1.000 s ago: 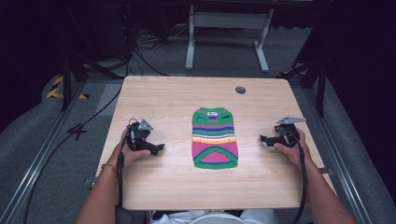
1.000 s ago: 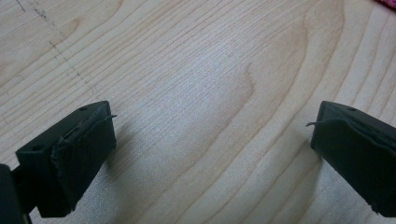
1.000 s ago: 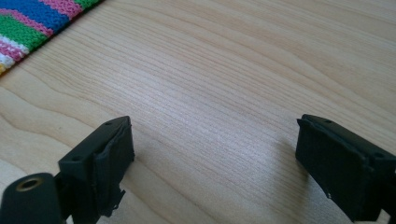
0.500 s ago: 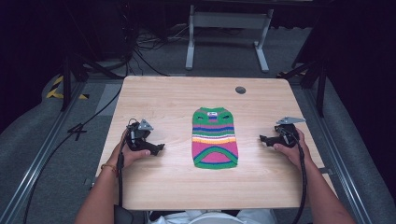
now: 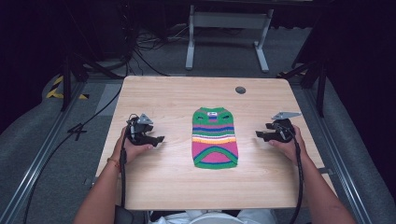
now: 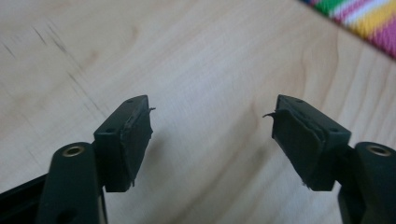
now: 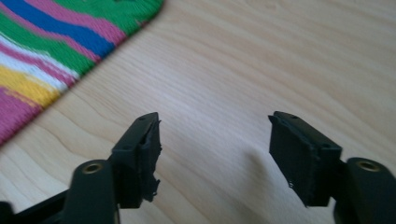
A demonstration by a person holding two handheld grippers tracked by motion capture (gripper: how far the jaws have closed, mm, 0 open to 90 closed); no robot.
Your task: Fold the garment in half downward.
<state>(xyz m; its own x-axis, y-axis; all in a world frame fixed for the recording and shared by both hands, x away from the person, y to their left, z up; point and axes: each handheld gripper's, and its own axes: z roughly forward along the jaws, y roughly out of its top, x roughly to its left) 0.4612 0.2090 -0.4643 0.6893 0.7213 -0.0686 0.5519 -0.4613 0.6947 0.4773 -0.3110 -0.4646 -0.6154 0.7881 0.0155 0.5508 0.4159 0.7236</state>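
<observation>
A small striped knit sweater, green, pink, blue and yellow, lies flat in the middle of the wooden table. My left gripper rests on the table to its left, open, jaws pointing toward the sweater. My right gripper rests to the sweater's right, also open, pointing at it. In the left gripper view my gripper holds nothing, and the sweater's edge shows at the top right. In the right gripper view my gripper is empty over bare wood, with the sweater at the upper left.
A round cable grommet sits near the table's far edge. Cables trail from both grippers toward the near edge. Beyond the table stand a grey metal frame and floor cables.
</observation>
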